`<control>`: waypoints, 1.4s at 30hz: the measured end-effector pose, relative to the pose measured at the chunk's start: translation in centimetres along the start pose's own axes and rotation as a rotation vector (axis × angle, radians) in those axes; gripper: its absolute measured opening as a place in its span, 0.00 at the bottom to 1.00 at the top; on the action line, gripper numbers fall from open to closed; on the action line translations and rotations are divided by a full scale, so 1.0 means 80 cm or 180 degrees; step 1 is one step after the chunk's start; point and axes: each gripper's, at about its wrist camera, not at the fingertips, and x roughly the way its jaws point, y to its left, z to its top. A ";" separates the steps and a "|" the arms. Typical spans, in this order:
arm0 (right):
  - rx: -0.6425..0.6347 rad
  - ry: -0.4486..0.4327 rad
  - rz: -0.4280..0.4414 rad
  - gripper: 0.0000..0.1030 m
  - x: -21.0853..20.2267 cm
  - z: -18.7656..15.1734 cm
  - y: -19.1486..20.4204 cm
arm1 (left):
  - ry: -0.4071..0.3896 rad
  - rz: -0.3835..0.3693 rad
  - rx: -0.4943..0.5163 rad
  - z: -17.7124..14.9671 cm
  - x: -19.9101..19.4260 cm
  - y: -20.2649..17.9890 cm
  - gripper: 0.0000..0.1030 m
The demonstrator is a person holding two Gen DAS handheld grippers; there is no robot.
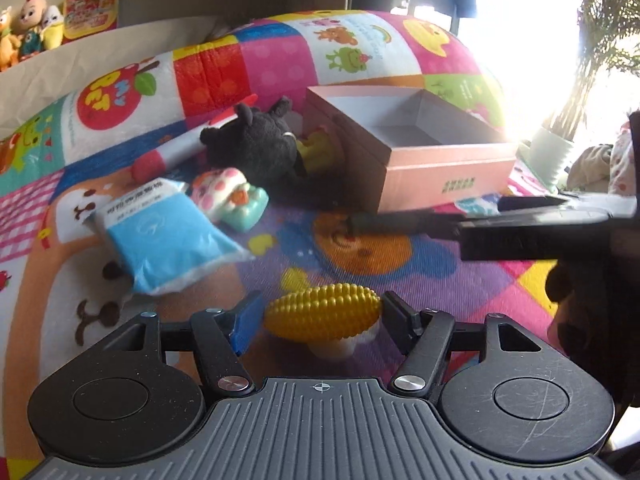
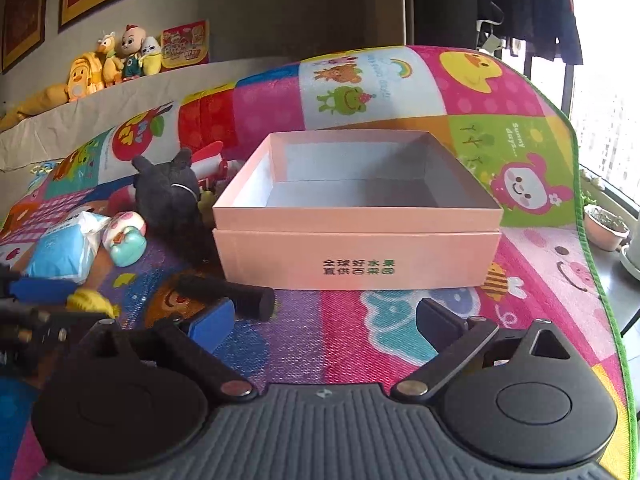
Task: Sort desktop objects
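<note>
Yellow toy corn [image 1: 322, 316] sits between my left tool's [image 1: 318, 314] half-closed jaws, contact unclear, for lifting. Right tool [image 2: 324, 320] waits wide, empty, facing the pink box [image 2: 356, 256] on the play mat [image 2: 540, 240], the likely destination.

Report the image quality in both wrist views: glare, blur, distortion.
Left wrist view: the window is blown out to white at upper right, washing over the pink box's far corner; the blue tissue pack looks smeared. Right wrist view: even light, box lettering sharp, only the window strip at the right edge overexposed. Both views: fisheye bends the play mat into a dome.
</note>
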 end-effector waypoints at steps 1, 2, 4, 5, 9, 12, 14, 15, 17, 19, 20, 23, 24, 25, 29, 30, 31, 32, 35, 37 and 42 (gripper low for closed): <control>0.0052 0.0087 0.0051 0.95 0.006 0.004 0.007 | 0.0005 0.0047 0.0034 -0.005 -0.001 -0.001 0.71; 0.0128 0.0163 0.0101 0.95 0.012 0.008 0.013 | 0.0020 0.0077 0.0051 -0.009 -0.001 -0.002 0.75; 0.0292 0.0334 0.0180 0.95 0.027 0.016 0.023 | 0.0037 0.0084 0.0045 -0.017 -0.002 0.000 0.78; 0.0364 0.0435 0.0185 0.95 0.035 0.019 0.028 | 0.0038 0.0077 0.0042 -0.019 -0.002 0.002 0.82; 0.0396 0.0585 0.0089 0.97 0.053 0.024 0.052 | 0.0003 0.0027 0.0012 -0.025 -0.005 0.007 0.90; 0.0242 0.0603 -0.0061 0.96 0.060 0.021 0.070 | -0.0009 -0.0022 -0.0029 -0.027 -0.009 0.010 0.92; 0.0167 0.0565 -0.0189 0.92 0.061 0.018 0.075 | -0.0004 -0.0036 -0.0032 -0.030 -0.012 0.010 0.92; 0.0130 0.0537 -0.0238 0.86 0.060 0.017 0.076 | -0.0002 -0.0030 -0.0028 -0.032 -0.014 0.011 0.93; 0.0078 0.0489 -0.0233 0.74 0.055 0.017 0.072 | 0.0000 -0.0012 -0.0019 -0.035 -0.019 0.012 0.93; 0.0083 0.0508 -0.0240 0.74 0.051 0.017 0.064 | -0.0011 0.0001 -0.0006 -0.039 -0.022 0.014 0.94; 0.0081 0.0508 -0.0212 0.74 0.048 0.015 0.059 | -0.0025 0.0009 0.0004 -0.041 -0.022 0.015 0.94; 0.0001 0.0470 -0.0207 0.74 0.035 0.005 0.045 | -0.0047 0.0021 -0.0024 -0.038 -0.018 0.016 0.95; -0.0014 0.0466 -0.0200 0.74 0.030 0.001 0.041 | -0.0051 0.0021 -0.0036 -0.035 -0.015 0.017 0.95; -0.0017 0.0467 -0.0186 0.74 0.024 -0.002 0.035 | -0.0044 0.0007 -0.0062 -0.031 -0.011 0.019 0.96; -0.0014 0.0434 -0.0167 0.74 0.006 -0.014 0.015 | -0.0363 0.0135 -0.0123 -0.006 0.003 0.028 0.96; -0.0016 0.0414 -0.0180 0.74 0.004 -0.017 0.011 | -0.0435 0.0204 -0.0133 0.002 0.006 0.031 0.96; -0.0016 0.0391 -0.0195 0.76 0.001 -0.020 0.008 | -0.0490 0.0227 -0.0180 0.011 0.005 0.035 0.96; -0.0004 0.0379 -0.0208 0.78 0.000 -0.022 0.005 | -0.0537 0.0223 -0.0263 0.018 0.002 0.042 0.96; 0.0126 0.0372 -0.0195 0.80 -0.002 -0.024 -0.006 | -0.0650 0.0218 -0.0433 0.031 -0.016 0.061 0.98; 0.0141 0.0370 -0.0169 0.84 -0.001 -0.023 -0.006 | -0.0639 0.0299 -0.0413 0.029 -0.030 0.067 0.99; 0.0105 0.0386 -0.0111 0.92 0.001 -0.024 -0.003 | -0.0266 -0.0106 -0.0076 0.001 -0.045 0.052 1.00</control>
